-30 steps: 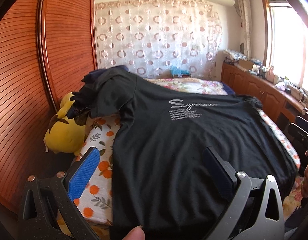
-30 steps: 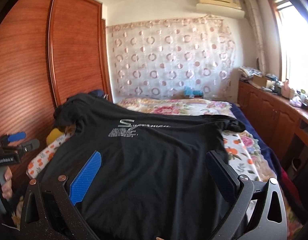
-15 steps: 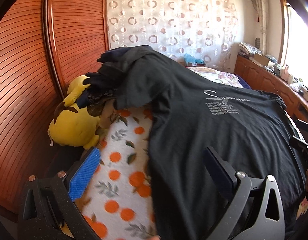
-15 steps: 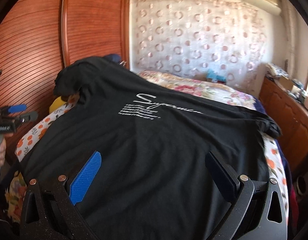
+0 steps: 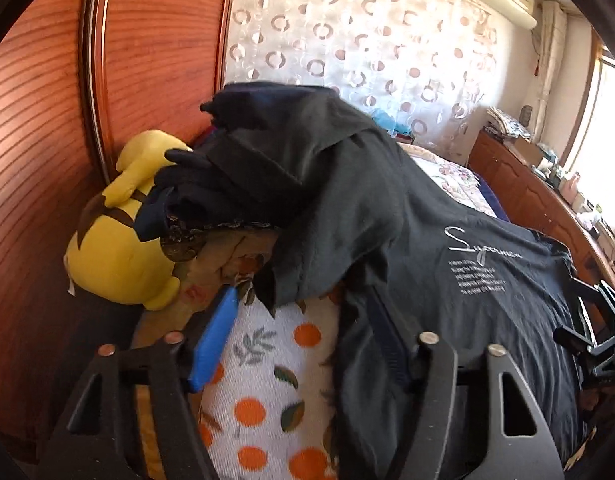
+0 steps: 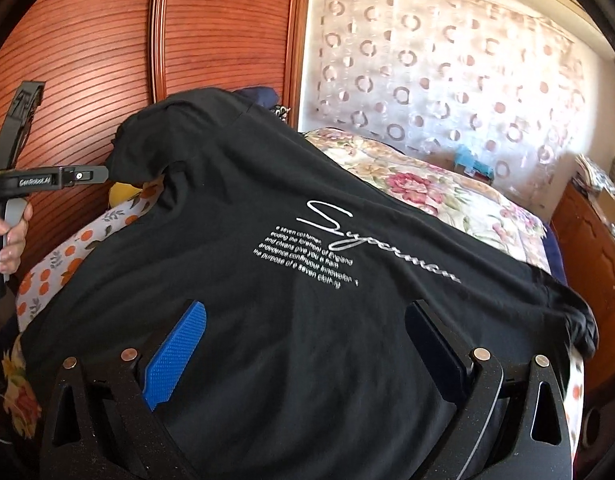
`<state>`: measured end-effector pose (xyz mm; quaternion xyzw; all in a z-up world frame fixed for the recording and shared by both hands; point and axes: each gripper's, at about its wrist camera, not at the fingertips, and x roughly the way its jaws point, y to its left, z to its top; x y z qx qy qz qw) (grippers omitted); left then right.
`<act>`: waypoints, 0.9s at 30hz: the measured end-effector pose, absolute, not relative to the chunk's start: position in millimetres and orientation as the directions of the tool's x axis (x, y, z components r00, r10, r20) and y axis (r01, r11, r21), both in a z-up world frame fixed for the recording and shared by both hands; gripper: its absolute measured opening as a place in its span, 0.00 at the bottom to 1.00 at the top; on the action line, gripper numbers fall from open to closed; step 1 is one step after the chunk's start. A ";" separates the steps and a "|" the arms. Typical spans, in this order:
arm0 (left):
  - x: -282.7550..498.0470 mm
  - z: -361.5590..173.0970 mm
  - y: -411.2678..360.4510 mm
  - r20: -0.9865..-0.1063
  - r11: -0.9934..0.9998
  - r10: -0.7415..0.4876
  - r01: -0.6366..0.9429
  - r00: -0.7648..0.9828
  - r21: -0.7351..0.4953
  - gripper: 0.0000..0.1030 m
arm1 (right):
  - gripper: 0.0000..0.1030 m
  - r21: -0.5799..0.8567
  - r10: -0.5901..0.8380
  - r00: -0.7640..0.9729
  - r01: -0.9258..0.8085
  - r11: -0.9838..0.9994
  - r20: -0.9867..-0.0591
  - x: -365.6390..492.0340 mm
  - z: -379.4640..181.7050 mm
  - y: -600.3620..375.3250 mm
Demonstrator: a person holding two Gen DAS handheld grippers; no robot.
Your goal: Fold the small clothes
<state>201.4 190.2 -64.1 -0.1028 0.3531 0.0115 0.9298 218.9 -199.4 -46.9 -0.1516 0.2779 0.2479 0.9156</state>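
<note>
A black T-shirt (image 6: 267, 280) with white script print lies spread across the bed. Its left sleeve (image 5: 307, 248) droops over the orange-print sheet (image 5: 263, 364). My left gripper (image 5: 303, 320) sits low at that sleeve with its jaws closing. The sleeve's hem and the shirt's side edge lie between the fingers, and the pads do not visibly press on them. The blue pad (image 5: 213, 340) is over the sheet. My right gripper (image 6: 307, 344) hovers open over the shirt's lower half, nothing between its fingers. In the right wrist view a hand holds the left gripper (image 6: 47, 178) at the far left.
A yellow plush toy (image 5: 119, 240) lies against the wooden wardrobe (image 5: 47, 120) left of the bed. Dark clothes (image 5: 259, 132) are piled at the bed's head. A floral quilt (image 6: 427, 184) covers the far side, and wooden cabinets (image 5: 523, 196) run under the window.
The left gripper has moved left and down from the shirt's middle to its sleeve, and its jaws have narrowed. The right gripper has shifted left over the shirt and rolled.
</note>
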 end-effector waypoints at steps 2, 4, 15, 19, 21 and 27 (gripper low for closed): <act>210.0 -68.6 192.7 -0.667 0.976 -0.048 -0.107 0.743 -0.189 0.61 | 0.97 -0.132 0.375 0.715 -0.544 0.829 -0.591 231.6 -49.9 -197.0; 216.2 -71.0 194.1 -0.664 0.974 -0.062 -0.101 0.745 -0.204 0.58 | 0.97 -0.122 0.378 0.706 -0.547 0.828 -0.599 241.7 -53.4 -197.9; 206.2 -19.5 160.8 -0.583 0.982 -0.100 -0.012 0.806 -0.186 0.12 | 0.97 -0.114 0.369 0.698 -0.540 0.834 -0.614 275.4 -63.1 -195.2; 219.2 -1.0 135.7 -0.570 0.986 -0.128 0.044 0.812 -0.158 0.11 | 0.97 -0.101 0.367 0.704 -0.528 0.843 -0.608 281.6 -63.2 -199.0; 229.7 4.6 122.0 -0.569 0.987 -0.144 0.074 0.810 -0.144 0.11 | 0.97 -0.095 0.364 0.710 -0.517 0.850 -0.603 284.5 -62.1 -202.1; 258.1 -2.6 75.7 -0.608 0.977 -0.213 0.181 0.765 -0.114 0.11 | 0.97 -0.094 0.339 0.740 -0.475 0.875 -0.581 281.8 -56.3 -214.3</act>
